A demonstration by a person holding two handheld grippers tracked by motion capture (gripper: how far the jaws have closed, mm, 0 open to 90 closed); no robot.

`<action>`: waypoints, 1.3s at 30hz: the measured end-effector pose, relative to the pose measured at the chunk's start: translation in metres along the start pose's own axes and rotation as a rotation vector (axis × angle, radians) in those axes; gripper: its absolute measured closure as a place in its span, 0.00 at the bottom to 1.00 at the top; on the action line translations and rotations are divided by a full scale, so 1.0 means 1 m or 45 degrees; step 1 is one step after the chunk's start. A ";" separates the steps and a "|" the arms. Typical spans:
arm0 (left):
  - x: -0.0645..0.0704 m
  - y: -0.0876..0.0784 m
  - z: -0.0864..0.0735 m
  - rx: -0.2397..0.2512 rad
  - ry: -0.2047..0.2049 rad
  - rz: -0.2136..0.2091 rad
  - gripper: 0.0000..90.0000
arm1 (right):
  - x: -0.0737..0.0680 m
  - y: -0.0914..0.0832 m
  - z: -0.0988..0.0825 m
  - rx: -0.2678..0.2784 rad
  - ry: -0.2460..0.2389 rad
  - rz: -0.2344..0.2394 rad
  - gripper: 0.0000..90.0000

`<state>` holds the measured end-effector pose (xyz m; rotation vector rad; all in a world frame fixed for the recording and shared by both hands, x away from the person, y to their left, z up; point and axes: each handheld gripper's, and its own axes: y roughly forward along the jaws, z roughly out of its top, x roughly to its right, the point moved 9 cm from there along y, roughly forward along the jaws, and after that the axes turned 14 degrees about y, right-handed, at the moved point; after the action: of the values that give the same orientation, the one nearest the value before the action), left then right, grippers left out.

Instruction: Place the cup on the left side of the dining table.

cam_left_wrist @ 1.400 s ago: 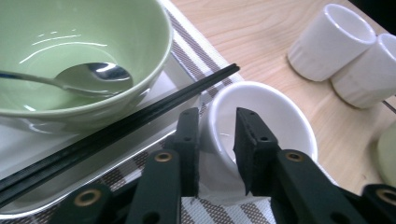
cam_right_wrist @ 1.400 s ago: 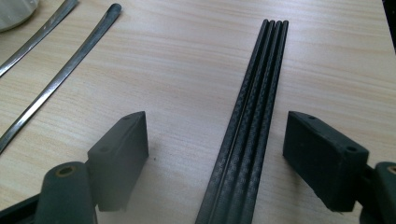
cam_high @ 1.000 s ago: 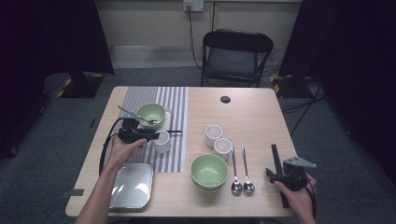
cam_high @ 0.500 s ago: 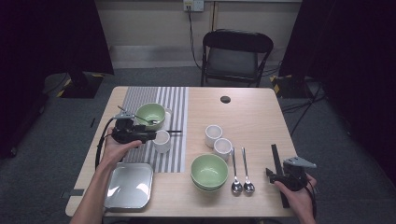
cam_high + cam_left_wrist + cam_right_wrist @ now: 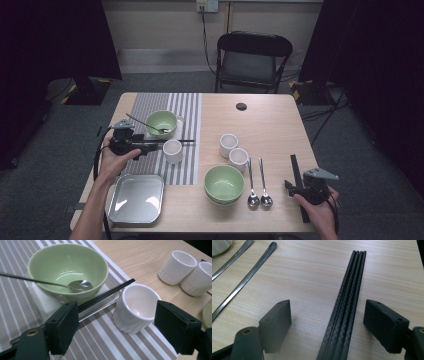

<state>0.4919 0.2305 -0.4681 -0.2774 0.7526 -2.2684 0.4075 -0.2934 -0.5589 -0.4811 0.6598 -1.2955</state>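
A white cup [image 5: 136, 307] stands upright on the striped mat [image 5: 105, 342], between the wide jaws of my left gripper [image 5: 120, 327]. The jaws have just been opening and neither pad touches the cup. From above, my left gripper [image 5: 155, 147] sits just left of that cup [image 5: 172, 151]. Behind the cup, a green bowl [image 5: 67, 267] with a spoon [image 5: 80, 285] in it rests on a small tray, and black chopsticks [image 5: 105, 296] lie along the tray's edge. My right gripper [image 5: 327, 322] is open over the table, with a bundle of black chopsticks [image 5: 348, 302] lying between its jaws.
Two more white cups [image 5: 234, 150] stand mid-table. Green bowls [image 5: 224, 183] are stacked near the front edge, with two spoons [image 5: 259, 185] to their right. A metal tray [image 5: 136, 198] lies at the front left. A black disc [image 5: 241, 106] and a chair [image 5: 252, 60] are at the back.
My left gripper's jaws opened off the white cup and the hand drew back to the left. The cup stays on the mat. The right hand has not moved.
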 end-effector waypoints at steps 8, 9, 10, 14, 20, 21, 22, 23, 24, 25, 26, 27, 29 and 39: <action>-0.007 -0.016 -0.019 0.003 -0.024 0.071 0.17 | 0.000 0.000 0.000 0.000 0.002 -0.001 0.24; -0.008 -0.017 -0.023 -0.015 -0.029 0.090 0.18 | 0.000 0.000 0.000 0.000 0.001 -0.001 0.24; -0.009 -0.019 -0.028 -0.045 -0.040 0.112 0.18 | 0.000 0.000 0.000 0.000 0.002 -0.001 0.24; -0.009 -0.029 -0.036 -0.032 -0.036 0.131 0.18 | 0.000 0.000 0.000 0.000 0.001 -0.001 0.24; -0.025 -0.051 -0.050 -0.034 -0.078 0.221 0.18 | 0.000 0.000 0.000 0.001 0.002 -0.003 0.24; -0.030 -0.054 -0.055 -0.034 -0.107 0.239 0.18 | 0.000 0.000 0.000 0.001 0.002 -0.003 0.24; -0.034 -0.057 -0.060 -0.041 -0.128 0.250 0.18 | 0.000 0.000 0.000 0.001 0.002 -0.002 0.24; -0.037 -0.059 -0.063 -0.044 -0.134 0.261 0.18 | 0.000 0.000 0.000 0.001 0.002 -0.002 0.24; -0.041 -0.061 -0.068 -0.050 -0.144 0.285 0.18 | 0.000 0.000 0.000 0.001 0.002 -0.002 0.24; -0.045 -0.063 -0.074 -0.069 -0.154 0.300 0.18 | 0.000 0.000 0.000 0.001 0.002 -0.002 0.24; -0.048 -0.065 -0.078 -0.080 -0.165 0.319 0.18 | 0.000 0.000 0.000 0.000 0.001 -0.003 0.24; -0.052 -0.066 -0.083 -0.086 -0.163 0.349 0.18 | 0.000 0.000 0.000 0.001 0.002 -0.002 0.24; -0.056 -0.066 -0.091 -0.097 -0.173 0.395 0.18 | 0.000 0.000 0.000 0.001 0.002 -0.002 0.24; -0.072 -0.056 -0.134 -0.205 -0.240 0.463 0.18 | 0.000 0.000 0.000 0.000 0.000 0.000 0.24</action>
<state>0.4577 0.3715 -0.5417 -0.3901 0.8145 -1.8165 0.4073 -0.2934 -0.5589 -0.4810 0.6600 -1.2954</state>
